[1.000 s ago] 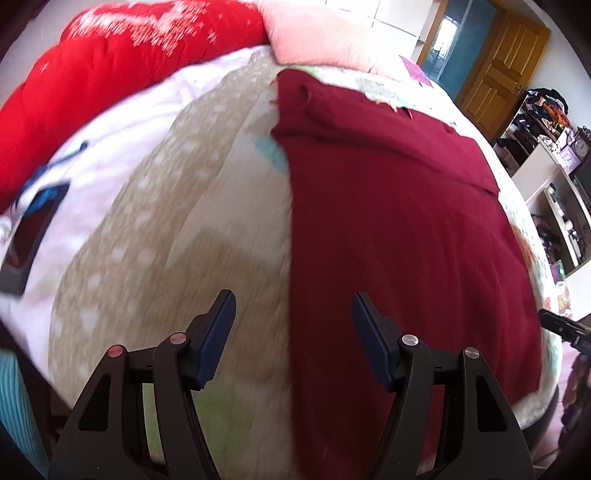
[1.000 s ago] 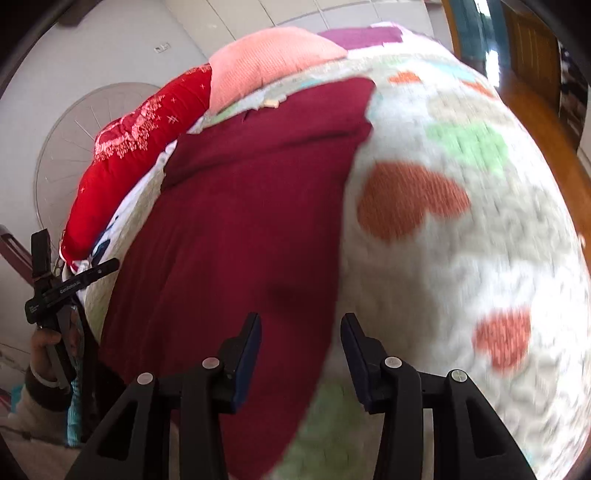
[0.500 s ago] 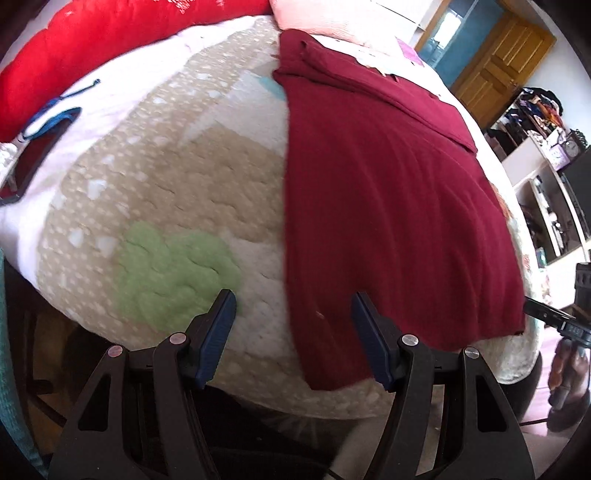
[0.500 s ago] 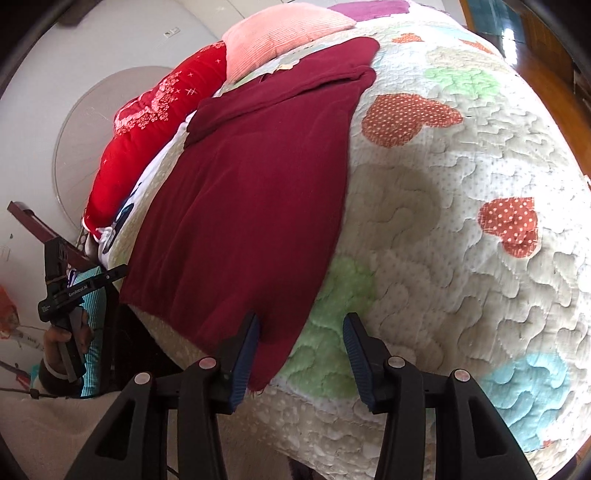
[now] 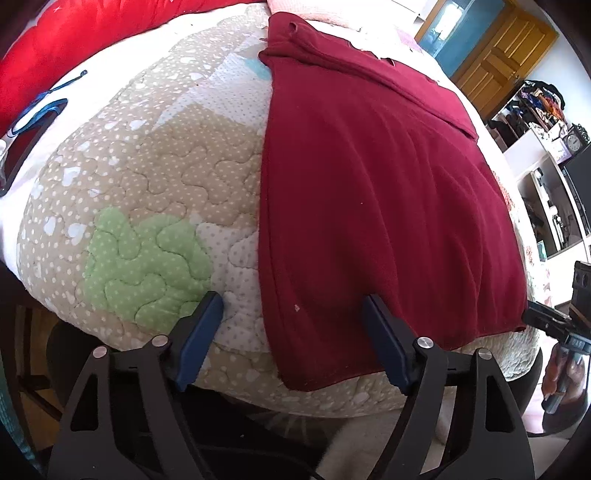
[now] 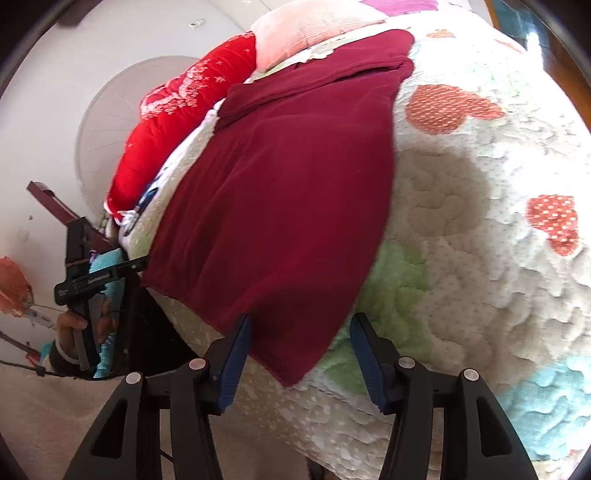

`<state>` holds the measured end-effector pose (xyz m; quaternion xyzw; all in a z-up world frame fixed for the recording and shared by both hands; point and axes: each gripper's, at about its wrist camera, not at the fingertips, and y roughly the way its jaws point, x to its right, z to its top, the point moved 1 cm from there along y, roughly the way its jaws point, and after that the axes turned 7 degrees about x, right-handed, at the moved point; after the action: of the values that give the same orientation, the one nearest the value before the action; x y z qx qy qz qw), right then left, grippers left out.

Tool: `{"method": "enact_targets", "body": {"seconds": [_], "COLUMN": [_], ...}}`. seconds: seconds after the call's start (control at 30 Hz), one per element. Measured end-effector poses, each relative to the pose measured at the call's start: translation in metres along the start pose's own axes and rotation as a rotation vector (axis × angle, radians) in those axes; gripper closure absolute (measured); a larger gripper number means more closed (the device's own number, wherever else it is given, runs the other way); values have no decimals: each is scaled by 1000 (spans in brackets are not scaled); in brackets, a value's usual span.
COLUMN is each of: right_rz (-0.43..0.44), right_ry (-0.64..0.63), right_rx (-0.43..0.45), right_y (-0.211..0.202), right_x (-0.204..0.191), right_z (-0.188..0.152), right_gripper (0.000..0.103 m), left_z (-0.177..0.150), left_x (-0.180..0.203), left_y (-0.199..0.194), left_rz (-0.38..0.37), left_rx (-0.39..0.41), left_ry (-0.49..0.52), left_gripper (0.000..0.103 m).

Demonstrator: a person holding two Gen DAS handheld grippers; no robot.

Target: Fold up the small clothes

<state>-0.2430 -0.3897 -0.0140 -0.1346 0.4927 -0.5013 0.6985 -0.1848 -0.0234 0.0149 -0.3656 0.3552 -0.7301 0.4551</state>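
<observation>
a dark red garment (image 5: 369, 184) is spread flat on a quilted bedspread (image 5: 147, 184), its hem hanging at the near edge of the bed. the left claw (image 5: 293, 308) is seen with its jaws opening, released; one bottom corner of the garment lies between the fingers, unpinched. the right claw (image 6: 301, 326) is likewise opening and released, the other bottom corner lying between its fingers. beyond the garment, far ahead of both claws, a red cushion (image 6: 177, 122) and a pink pillow (image 6: 306, 29) are seen.
</observation>
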Motion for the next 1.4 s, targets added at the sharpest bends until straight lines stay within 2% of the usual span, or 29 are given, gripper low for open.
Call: {"method": "enact_targets", "body": {"seconds": [0.13, 0.2, 0.27, 0.3, 0.33, 0.37, 0.4, 0.43, 0.5, 0.6, 0.7, 0.87, 0.97, 1.13, 1.23, 1.4], "right_rz": [46, 78, 105, 123, 154, 185, 222, 264, 324, 367, 368, 343, 318, 255, 207, 129], "right_ry": [-22, -12, 3, 9, 21, 33, 51, 72, 96, 91, 59, 12, 2, 11, 27, 73], "right_rx": [12, 24, 31, 36, 43, 46, 51, 62, 90, 135, 195, 297, 343, 389, 414, 433], "right_y": [7, 9, 10, 10, 10, 9, 8, 8, 6, 2, -5, -11, -8, 2, 12, 35], "right_x": [-6, -4, -3, -2, -3, -3, -1, 0, -1, -5, -8, -8, -2, 20, 36, 66], "right_z": [-3, -4, -4, -4, -2, -1, 1, 4, 14, 31, 54, 101, 134, 193, 232, 289], "right_gripper": [49, 55, 65, 72, 81, 86, 87, 88, 88, 89, 89, 89, 89, 89, 89, 89], "left_z": [-1, -1, 1, 0, 1, 2, 3, 5, 11, 24, 46, 91, 128, 192, 235, 284], "left_x": [1, -1, -1, -3, -4, -5, -6, -7, -8, -6, -5, -6, -4, -2, 5, 1], "left_y": [1, -1, -2, -4, -6, -7, -8, -8, -11, -19, -28, -34, -31, -14, 6, 42], "left_rz": [-1, -8, 8, 5, -6, -14, -31, -70, -105, -160, -200, -222, -198, -197, -150, -102], "left_rx": [4, 18, 24, 27, 26, 22, 19, 7, 3, 22, 67, 162, 234, 286, 329, 341], "left_ry": [15, 7, 17, 18, 19, 23, 23, 13, -1, -10, -26, -64, -64, -80, -72, -83], "left_gripper": [25, 35, 60, 67, 79, 85, 93, 96, 97, 97, 97, 97, 97, 97, 97, 97]}}
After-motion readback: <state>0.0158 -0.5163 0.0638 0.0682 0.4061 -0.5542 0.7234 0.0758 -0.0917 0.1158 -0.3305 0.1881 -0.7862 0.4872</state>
